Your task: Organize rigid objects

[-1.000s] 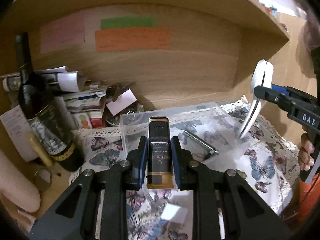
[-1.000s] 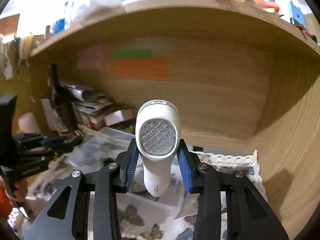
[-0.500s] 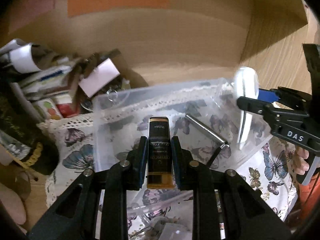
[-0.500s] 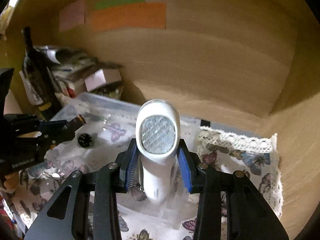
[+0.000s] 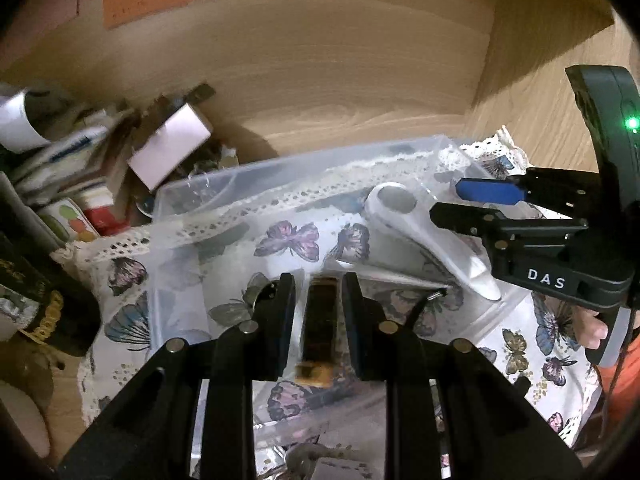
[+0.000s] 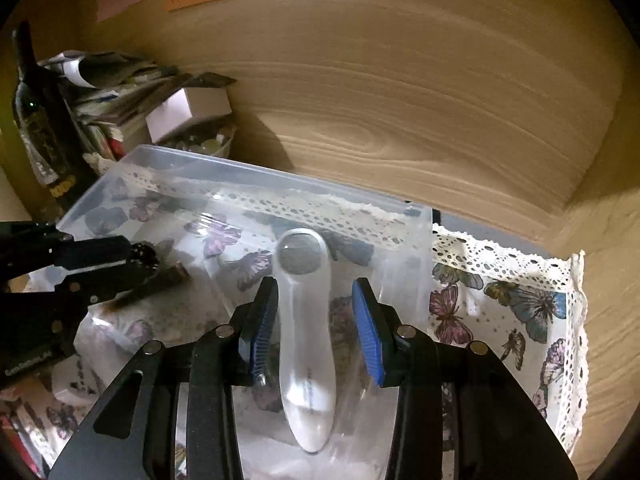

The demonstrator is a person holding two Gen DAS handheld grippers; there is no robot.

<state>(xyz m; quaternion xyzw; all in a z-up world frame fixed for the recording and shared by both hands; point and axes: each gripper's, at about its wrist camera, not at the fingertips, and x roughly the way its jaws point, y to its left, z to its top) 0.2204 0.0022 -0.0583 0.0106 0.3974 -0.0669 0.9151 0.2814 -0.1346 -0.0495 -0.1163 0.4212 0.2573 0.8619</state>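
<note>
A clear plastic bin (image 5: 208, 184) (image 6: 168, 160) sits on a butterfly cloth inside a wooden shelf. My left gripper (image 5: 318, 292) is open over the bin; a dark brown tube with a gold end (image 5: 318, 332) lies blurred between its fingers, apart from both pads. It also shows in the right wrist view (image 6: 160, 280). My right gripper (image 6: 314, 308) is open; a white handheld device with a round lens (image 6: 306, 332) lies in the bin between its blue pads (image 6: 368, 328), touching neither. The device also shows in the left wrist view (image 5: 424, 232).
A dark wine bottle (image 6: 38, 120) stands at the far left. Stacked papers and a white box (image 6: 188, 110) crowd the back left corner. A metal rod (image 5: 404, 278) lies in the bin. The lace-edged cloth (image 6: 512, 300) spreads right of the bin.
Both grippers dropped down into the bin and opened. The brown tube and the white device left their pads and now lie in the bin.
</note>
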